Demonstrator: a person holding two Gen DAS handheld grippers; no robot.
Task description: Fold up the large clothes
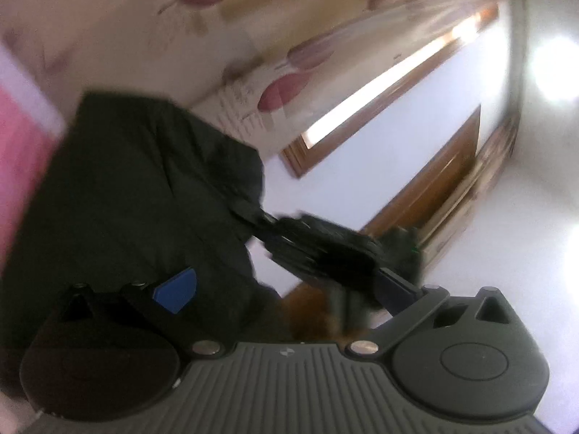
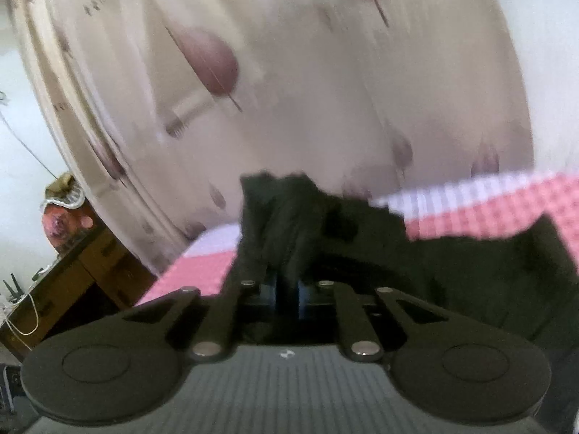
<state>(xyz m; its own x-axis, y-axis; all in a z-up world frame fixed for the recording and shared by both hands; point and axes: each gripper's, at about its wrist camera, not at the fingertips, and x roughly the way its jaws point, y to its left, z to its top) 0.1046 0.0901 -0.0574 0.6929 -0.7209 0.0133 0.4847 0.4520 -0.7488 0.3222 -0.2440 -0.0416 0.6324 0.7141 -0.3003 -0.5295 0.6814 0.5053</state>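
Observation:
A large black garment [image 1: 144, 188] fills the left of the left wrist view, blurred by motion. My left gripper [image 1: 286, 285] is open: its blue left fingertip [image 1: 175, 291] lies against the cloth and the right finger [image 1: 394, 289] stands far apart. The other gripper [image 1: 325, 246] shows there, holding an edge of the garment. In the right wrist view my right gripper [image 2: 287, 289] is shut on a bunched fold of the black garment [image 2: 286, 213], which trails right over the pink checked bedspread [image 2: 488, 209].
A floral curtain [image 2: 289, 72] hangs behind the bed in both views. A wooden door and frame [image 1: 434, 181] and white wall are at the right of the left wrist view. A wooden desk [image 2: 72, 264] with cables stands at the left of the right wrist view.

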